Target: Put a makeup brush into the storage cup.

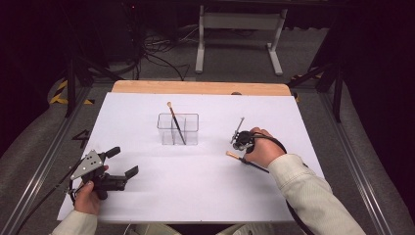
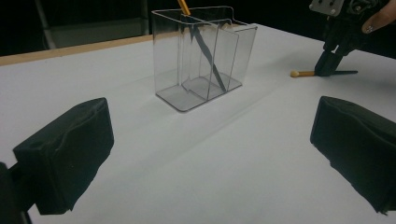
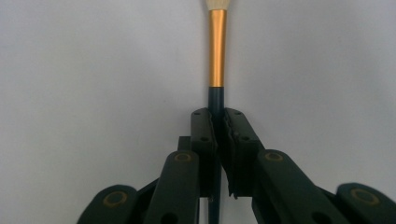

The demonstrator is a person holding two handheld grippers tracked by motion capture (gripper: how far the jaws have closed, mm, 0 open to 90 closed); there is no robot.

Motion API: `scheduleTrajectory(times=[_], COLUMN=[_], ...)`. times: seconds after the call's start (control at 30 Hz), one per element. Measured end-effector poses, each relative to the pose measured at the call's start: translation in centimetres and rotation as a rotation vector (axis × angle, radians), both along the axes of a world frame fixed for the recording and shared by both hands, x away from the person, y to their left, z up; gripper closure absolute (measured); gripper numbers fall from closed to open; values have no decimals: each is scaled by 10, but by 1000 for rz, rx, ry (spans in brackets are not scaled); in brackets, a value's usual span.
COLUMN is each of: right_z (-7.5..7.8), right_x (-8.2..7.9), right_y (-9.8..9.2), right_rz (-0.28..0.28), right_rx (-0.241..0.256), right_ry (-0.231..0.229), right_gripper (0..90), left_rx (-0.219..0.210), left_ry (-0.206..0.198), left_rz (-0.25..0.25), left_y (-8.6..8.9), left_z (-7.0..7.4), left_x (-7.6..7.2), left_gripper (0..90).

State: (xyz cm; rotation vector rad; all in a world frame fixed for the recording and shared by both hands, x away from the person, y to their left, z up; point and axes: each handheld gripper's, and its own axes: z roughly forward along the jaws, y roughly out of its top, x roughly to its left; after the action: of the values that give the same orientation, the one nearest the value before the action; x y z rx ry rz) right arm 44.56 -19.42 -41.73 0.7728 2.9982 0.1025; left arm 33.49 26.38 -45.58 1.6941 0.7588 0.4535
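Right of the clear organizer point(image 1: 178, 129), right gripper point(image 1: 241, 145) clamps brush point(image 1: 234, 155); left gripper point(image 1: 122, 162) open, idle. Next: lift, drop it in a compartment.

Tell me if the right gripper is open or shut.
Shut: the right gripper has its fingers pressed on the dark handle of the brush lying on the table.

Clear glossy plastic organizer point(image 2: 201, 56); brush point(image 3: 217, 51) ferrule shiny gold metal; matt white table cover point(image 1: 195, 186).
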Motion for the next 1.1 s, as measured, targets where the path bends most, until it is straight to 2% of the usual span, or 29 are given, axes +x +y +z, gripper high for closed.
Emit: scheduleTrajectory(times=[0.43, 0.9, 1.1], right_z=[11, 37, 51], right_x=[-3, -12, -15], right_y=[2, 7, 8], right_rz=[6, 10, 13], right_rx=[26, 70, 113], right_ry=[-16, -56, -104], right_gripper=[839, 840, 840], left_rx=[-1, -1, -1], left_ry=[-3, -2, -2], left_rz=[1, 2, 2], left_y=[0, 0, 0], left_z=[0, 0, 0], left_x=[0, 0, 0], left_gripper=[2, 2, 1])
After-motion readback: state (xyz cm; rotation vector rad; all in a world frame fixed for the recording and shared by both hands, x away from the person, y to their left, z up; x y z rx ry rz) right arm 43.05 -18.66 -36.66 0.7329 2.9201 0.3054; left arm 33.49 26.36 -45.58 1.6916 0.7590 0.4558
